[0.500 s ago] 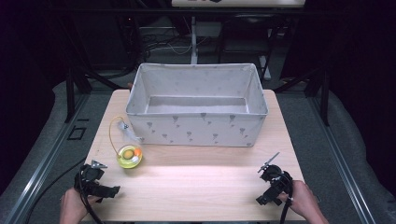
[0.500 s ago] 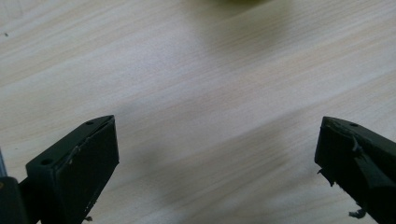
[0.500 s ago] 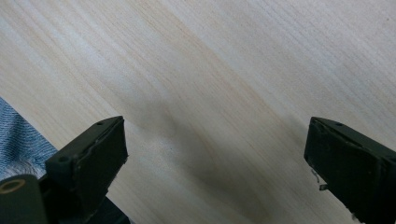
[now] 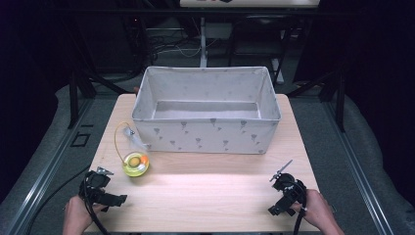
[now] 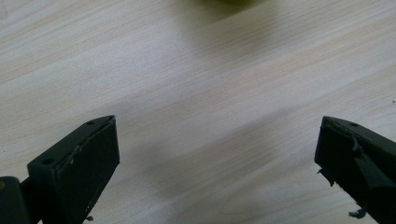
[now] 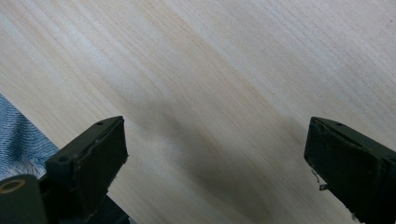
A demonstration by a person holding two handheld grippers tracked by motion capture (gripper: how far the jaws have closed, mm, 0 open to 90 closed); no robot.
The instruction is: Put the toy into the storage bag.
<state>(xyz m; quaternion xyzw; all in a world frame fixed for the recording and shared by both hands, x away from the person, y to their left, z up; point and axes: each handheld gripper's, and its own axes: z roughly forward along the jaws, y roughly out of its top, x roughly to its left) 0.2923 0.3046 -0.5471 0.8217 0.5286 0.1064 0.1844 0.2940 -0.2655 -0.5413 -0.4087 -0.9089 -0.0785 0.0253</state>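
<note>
At the near edge of the bench [image 4: 205, 191], the left gripper [image 4: 100, 188] and right gripper [image 4: 286, 191] sit at opposite corners, each with jaws spread wide over bare wood, holding nothing. Open wood stretches between them. Beyond, a small yellow-green container [image 4: 135, 164] with a wire loop lies just beside the fabric bin [image 4: 205, 137], near its front left corner; the bin fills the far half.
</note>
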